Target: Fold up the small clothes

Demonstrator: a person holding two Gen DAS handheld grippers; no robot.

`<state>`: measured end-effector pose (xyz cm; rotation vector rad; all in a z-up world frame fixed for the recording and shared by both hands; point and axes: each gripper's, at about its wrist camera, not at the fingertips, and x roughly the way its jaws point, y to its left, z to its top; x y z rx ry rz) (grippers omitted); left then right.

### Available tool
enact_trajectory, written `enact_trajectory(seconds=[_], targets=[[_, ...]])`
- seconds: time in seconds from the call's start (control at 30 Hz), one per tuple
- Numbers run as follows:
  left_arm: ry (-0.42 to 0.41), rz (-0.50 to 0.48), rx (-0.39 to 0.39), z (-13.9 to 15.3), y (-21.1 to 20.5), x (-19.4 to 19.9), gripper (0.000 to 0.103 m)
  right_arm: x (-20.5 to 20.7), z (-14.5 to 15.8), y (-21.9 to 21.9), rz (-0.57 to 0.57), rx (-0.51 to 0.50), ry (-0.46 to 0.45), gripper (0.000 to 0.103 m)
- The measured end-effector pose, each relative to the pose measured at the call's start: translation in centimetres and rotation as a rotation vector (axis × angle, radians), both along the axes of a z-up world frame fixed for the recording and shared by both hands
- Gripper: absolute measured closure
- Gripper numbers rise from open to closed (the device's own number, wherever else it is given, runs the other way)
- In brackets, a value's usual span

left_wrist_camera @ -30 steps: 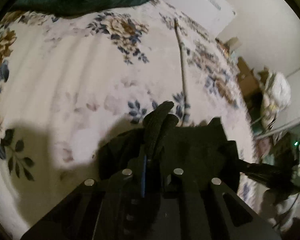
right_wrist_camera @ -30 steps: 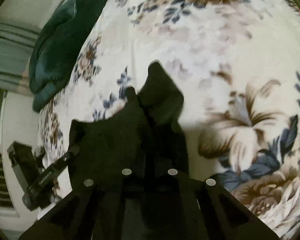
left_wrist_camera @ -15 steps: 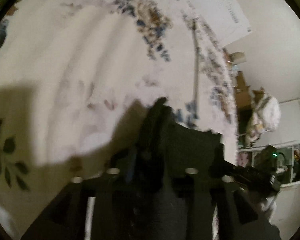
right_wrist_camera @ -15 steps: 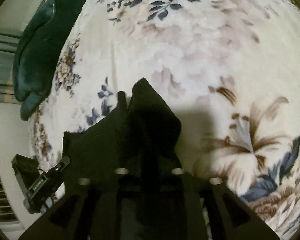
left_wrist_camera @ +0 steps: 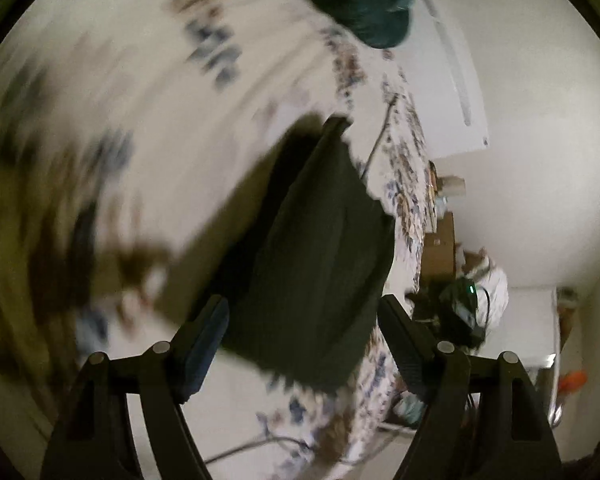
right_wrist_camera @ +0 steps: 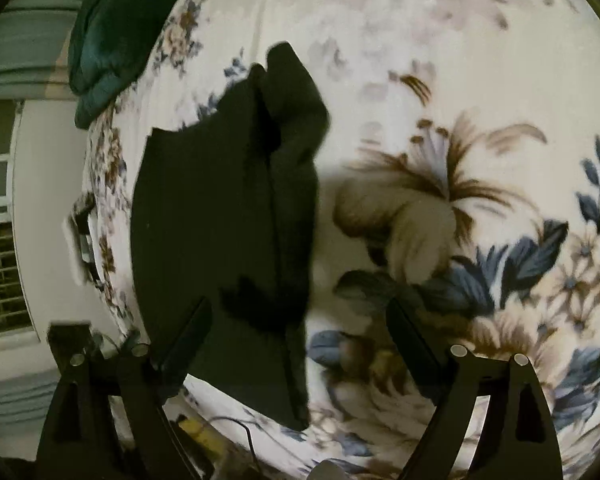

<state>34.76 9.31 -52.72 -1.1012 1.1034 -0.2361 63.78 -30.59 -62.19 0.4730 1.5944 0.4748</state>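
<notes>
A small black garment (left_wrist_camera: 316, 256) lies folded on the flowered bedspread (left_wrist_camera: 148, 128). My left gripper (left_wrist_camera: 304, 320) hovers over its near end with the jaws opening and the pads apart from the cloth. In the right wrist view the same black garment (right_wrist_camera: 220, 232) lies flat with a fold ridge down its middle. There my right gripper (right_wrist_camera: 300, 312) stands wide above its near part, jaws still opening, nothing pressed between the fingers.
A dark green blanket (right_wrist_camera: 116, 28) is bunched at the far end of the bed, also visible as a green bundle (left_wrist_camera: 364, 4) in the left wrist view. Beyond the bed edge are cluttered furniture (left_wrist_camera: 452, 280) and a cable (right_wrist_camera: 244, 432).
Both grippers were shut on the black garment and have let go, jaws now wide. The left view has swung and rolled sharply and is blurred; the garment now lies flat on the bed.
</notes>
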Motion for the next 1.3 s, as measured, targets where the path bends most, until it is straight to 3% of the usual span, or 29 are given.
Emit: enact_trajectory(seconds=[0.17, 0.37, 0.5, 0.57, 0.6, 0.63, 0.67, 0.7, 0.87, 0.97, 1.07, 1.1, 1.2, 1.23, 1.3], targets=[[0.071, 0.063, -0.1, -4.3, -4.6, -2.7, 0.028, 4.2, -2.7, 1.0, -0.001, 0.072, 0.022, 0.012], [0.034, 0.158, -0.157, -8.6, -8.3, 0.7, 0.027, 9.2, -6.3, 4.1, -0.006, 0.201, 0.064, 0.011], [0.011, 0.311, -0.161, -9.3, -8.0, 2.5, 0.027, 10.2, -6.9, 6.7, 0.027, 0.242, 0.063, 0.011], [-0.004, 0.362, -0.157, -8.7, -7.6, 2.9, 0.036, 10.3, -6.9, 7.7, 0.042, 0.251, 0.052, 0.02], [-0.011, 0.368, -0.141, -8.1, -7.4, 3.1, 0.061, 10.2, -6.9, 8.2, 0.055, 0.235, 0.041, 0.04], [-0.026, 0.354, -0.131, -7.5, -7.1, 3.5, 0.071, 9.9, -6.9, 8.5, 0.062, 0.2, 0.033, 0.064], [-0.033, 0.34, -0.126, -7.0, -6.7, 3.8, 0.073, 9.6, -6.9, 8.5, 0.059, 0.196, 0.033, 0.072], [-0.043, 0.312, -0.129, -6.2, -6.1, 4.2, 0.077, 8.9, -6.6, 8.1, 0.035, 0.2, 0.021, 0.081], [-0.071, 0.097, -0.044, -1.5, -3.0, 7.2, 0.08, 2.8, -2.7, 5.2, -0.139, 0.208, -0.054, 0.085], [-0.056, -0.06, -0.003, 0.6, -1.5, 9.9, 0.08, -4.7, -1.1, 3.6, -0.266, 0.183, -0.061, 0.085], [-0.023, -0.277, 0.015, 1.1, -2.0, 12.4, 0.079, -14.1, 0.3, 2.6, -0.417, 0.189, -0.021, 0.085], [-0.012, -0.38, 0.024, 0.7, -3.0, 13.3, 0.072, -17.5, 0.8, 2.6, -0.466, 0.186, -0.006, 0.085], [0.059, -0.554, 0.134, -2.3, -5.5, 14.5, 0.054, -24.4, 0.2, 3.2, -0.563, 0.141, 0.031, 0.085], [0.086, -0.567, 0.158, -3.3, -5.8, 14.2, 0.046, -25.6, -0.9, 3.5, -0.583, 0.129, 0.053, 0.084], [0.104, -0.542, 0.13, -5.0, -5.5, 13.9, 0.043, -27.2, -3.6, 3.7, -0.617, 0.105, 0.1, 0.081]])
